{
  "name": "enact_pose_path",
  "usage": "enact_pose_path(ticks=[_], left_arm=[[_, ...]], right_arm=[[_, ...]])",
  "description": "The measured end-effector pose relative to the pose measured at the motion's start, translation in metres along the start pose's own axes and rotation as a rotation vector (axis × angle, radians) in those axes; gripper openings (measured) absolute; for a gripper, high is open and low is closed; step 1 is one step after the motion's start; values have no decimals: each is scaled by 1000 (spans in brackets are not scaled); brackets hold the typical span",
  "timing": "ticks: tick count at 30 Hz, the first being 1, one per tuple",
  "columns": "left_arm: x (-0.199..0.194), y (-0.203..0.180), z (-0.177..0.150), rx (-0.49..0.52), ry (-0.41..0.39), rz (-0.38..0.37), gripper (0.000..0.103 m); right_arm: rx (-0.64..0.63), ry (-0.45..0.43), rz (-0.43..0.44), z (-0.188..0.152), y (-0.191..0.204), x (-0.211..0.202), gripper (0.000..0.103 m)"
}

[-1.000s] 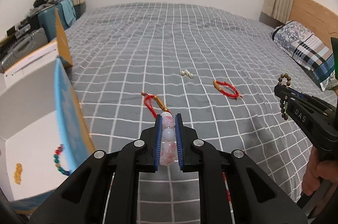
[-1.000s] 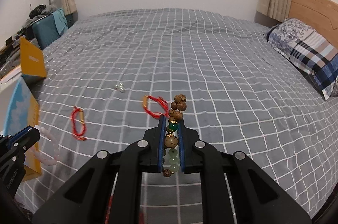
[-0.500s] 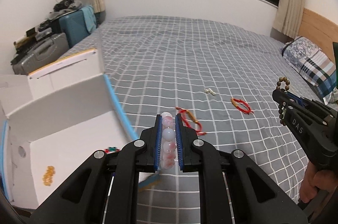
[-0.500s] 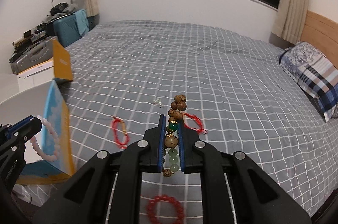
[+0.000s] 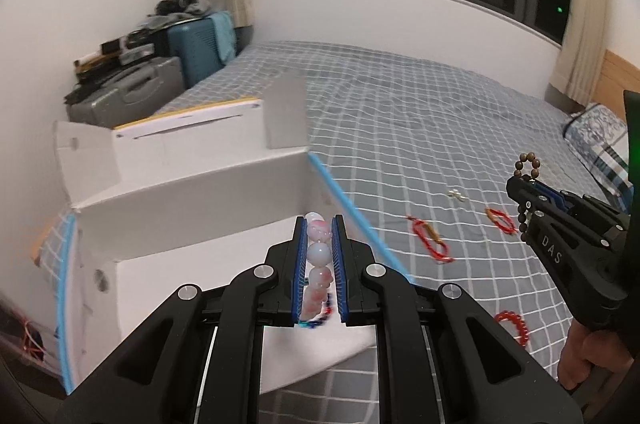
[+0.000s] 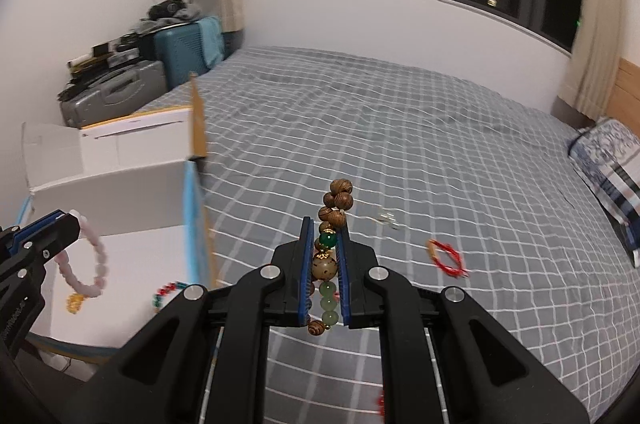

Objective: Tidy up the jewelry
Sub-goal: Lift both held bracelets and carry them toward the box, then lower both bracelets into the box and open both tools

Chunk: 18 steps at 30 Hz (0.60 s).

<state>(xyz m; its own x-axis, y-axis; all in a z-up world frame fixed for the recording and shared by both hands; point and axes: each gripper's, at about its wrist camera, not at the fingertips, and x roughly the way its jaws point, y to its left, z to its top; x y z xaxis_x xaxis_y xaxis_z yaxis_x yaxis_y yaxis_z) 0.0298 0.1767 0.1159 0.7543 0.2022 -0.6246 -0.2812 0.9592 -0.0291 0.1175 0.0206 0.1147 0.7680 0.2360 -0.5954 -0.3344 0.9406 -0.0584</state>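
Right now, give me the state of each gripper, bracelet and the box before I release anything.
left gripper: shut on pink bead bracelet, above the box
right gripper: shut on wooden bead bracelet, over the bed
white box: open, flaps up, some jewelry inside
red cord bracelets: loose on the bed
red bead bracelet: loose on the bed

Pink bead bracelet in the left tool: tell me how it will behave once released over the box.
The pink bead bracelet hangs limp from the left tool, so likely floppy. Its round beads may roll a little inside the white box.
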Motion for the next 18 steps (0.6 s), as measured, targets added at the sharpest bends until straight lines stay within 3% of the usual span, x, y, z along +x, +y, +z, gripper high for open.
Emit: enact_pose_path(ticks=[9,18], left_arm=[[-4,57,-12,-54,26,65,12],[6,95,-30,-75,74,93,12]], right_arm=[[-80,-10,73,6,77,-2,10],[-153,12,127,-9,132,11,10]])
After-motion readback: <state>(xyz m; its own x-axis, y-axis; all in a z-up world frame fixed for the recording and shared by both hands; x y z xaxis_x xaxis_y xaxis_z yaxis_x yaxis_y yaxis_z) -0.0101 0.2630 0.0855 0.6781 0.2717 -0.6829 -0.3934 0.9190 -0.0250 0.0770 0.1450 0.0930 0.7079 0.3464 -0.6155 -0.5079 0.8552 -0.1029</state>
